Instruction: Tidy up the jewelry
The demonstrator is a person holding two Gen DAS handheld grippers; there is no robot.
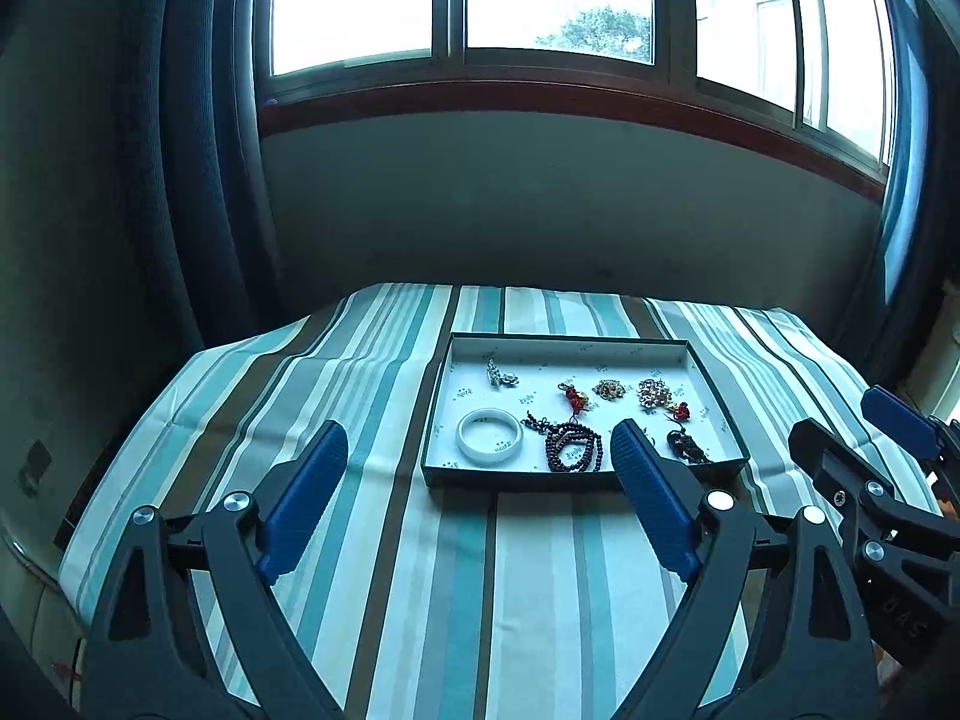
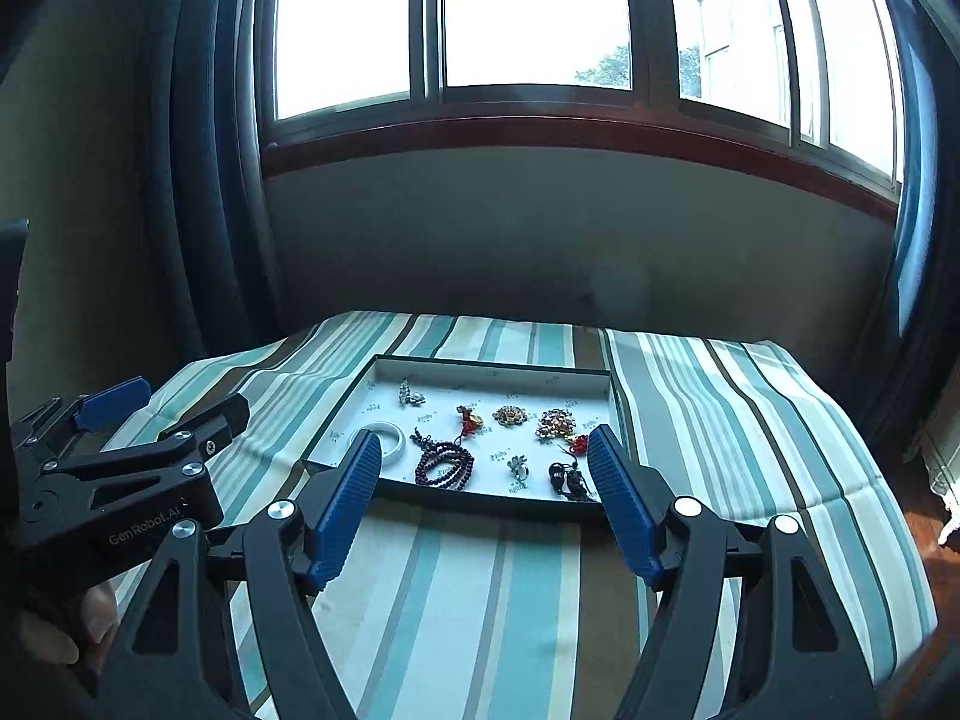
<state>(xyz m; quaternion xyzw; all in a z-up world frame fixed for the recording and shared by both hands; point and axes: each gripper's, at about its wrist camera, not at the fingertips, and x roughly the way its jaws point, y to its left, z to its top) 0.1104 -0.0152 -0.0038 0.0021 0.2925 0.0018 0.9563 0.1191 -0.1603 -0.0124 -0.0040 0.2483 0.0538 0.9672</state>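
A shallow white tray (image 1: 708, 384) with a dark rim (image 2: 384, 369) lies on the striped cloth. In it lie a white bangle (image 1: 489, 435), a dark bead bracelet (image 1: 573, 450), a silver brooch (image 1: 501, 375), red charms (image 1: 575, 397), gold pieces (image 1: 609, 389) and a silver ring (image 2: 517, 467). My left gripper (image 1: 480, 438) is open and empty, held above the cloth short of the tray's near edge. My right gripper (image 2: 483, 447) is open and empty at the tray's near edge. Each gripper shows in the other's view, the right (image 1: 864, 438) and the left (image 2: 174, 402).
The table is covered by a blue, white and brown striped cloth (image 1: 420, 570). A wall and a wide window (image 1: 456, 0) lie behind it, with a dark curtain (image 1: 198, 150) at the left. A hand (image 2: 90, 618) holds the left gripper.
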